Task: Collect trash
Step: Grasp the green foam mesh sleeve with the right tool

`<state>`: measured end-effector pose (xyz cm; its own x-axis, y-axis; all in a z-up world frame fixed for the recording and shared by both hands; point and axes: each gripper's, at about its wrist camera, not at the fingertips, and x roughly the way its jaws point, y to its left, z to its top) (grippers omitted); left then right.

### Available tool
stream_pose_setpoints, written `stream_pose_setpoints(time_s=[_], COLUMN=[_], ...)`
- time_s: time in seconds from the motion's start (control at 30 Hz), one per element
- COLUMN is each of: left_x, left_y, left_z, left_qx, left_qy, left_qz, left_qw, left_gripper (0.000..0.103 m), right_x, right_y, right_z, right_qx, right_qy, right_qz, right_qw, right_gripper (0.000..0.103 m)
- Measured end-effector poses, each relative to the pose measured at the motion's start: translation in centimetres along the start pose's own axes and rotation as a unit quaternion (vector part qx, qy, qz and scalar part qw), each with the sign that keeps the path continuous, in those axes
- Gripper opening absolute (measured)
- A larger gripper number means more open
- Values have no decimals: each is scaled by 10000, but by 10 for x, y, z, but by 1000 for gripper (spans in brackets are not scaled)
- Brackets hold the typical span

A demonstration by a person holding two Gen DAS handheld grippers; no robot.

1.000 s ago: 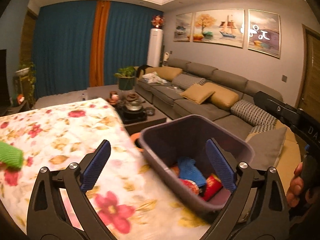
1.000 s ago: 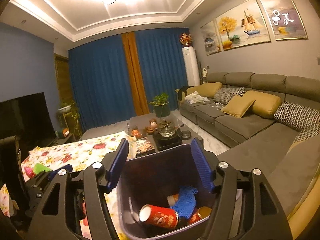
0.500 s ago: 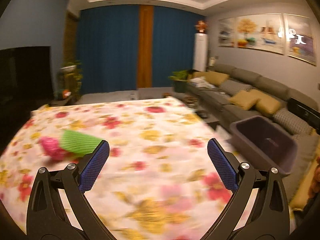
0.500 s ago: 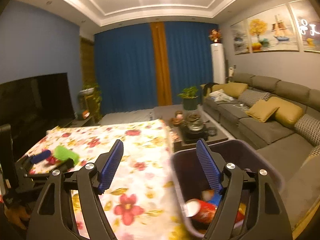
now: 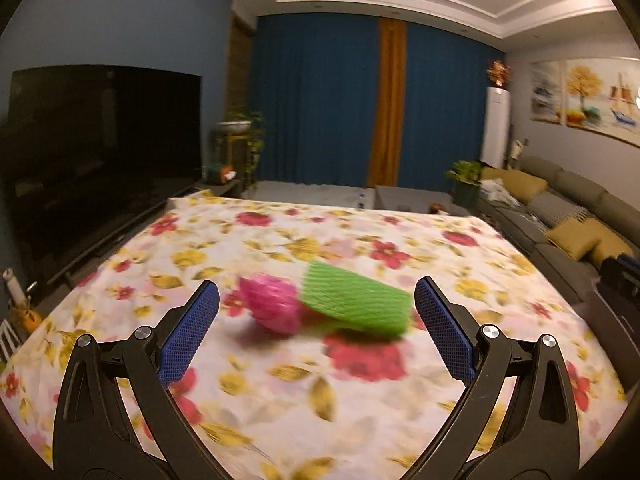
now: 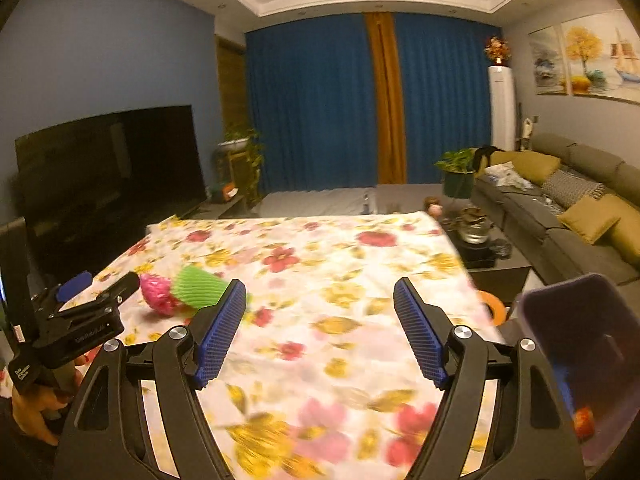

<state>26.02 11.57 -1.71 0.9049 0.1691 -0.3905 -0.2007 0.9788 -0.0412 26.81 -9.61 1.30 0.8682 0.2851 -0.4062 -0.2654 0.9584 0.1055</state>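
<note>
While both claws stand wide and empty, the left claw (image 5: pixel 316 332) lines up on green foam netting (image 5: pixel 356 306) beside pink netting (image 5: pixel 270 307), well left of the bin (image 6: pixel 580 344) on the floral surface (image 5: pixel 360 380).

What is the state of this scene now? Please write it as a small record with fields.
surface: floral tablecloth
trash left: pink foam net and green foam net, lying close together, contact unclear from blur
left gripper: open, empty, facing both nets
right gripper: open, empty, over the cloth
bin: purple, at the table's right edge, trash inside
</note>
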Motion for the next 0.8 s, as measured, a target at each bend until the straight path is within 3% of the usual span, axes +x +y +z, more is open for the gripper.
stream_pose_setpoints(time_s=[0.2,0.5,0.8], left_x=[22,18,20], left_y=[37,69,80], left_z=[-2,1,0], left_qx=[-512,-672,-848], left_qy=[125,-94,-42], left_qz=[89,529,660], left_qw=[9986,9963,9942], left_gripper=[97,97,97], right_x=[57,147,189], right_y=[37,95,103], right_z=[-4,-14,-11], right_qx=[-101,-257,-83], right_qy=[345,922,1329], right_qz=[109,257,364], right_qw=[9993,9951,9904], right_gripper=[75,75,75])
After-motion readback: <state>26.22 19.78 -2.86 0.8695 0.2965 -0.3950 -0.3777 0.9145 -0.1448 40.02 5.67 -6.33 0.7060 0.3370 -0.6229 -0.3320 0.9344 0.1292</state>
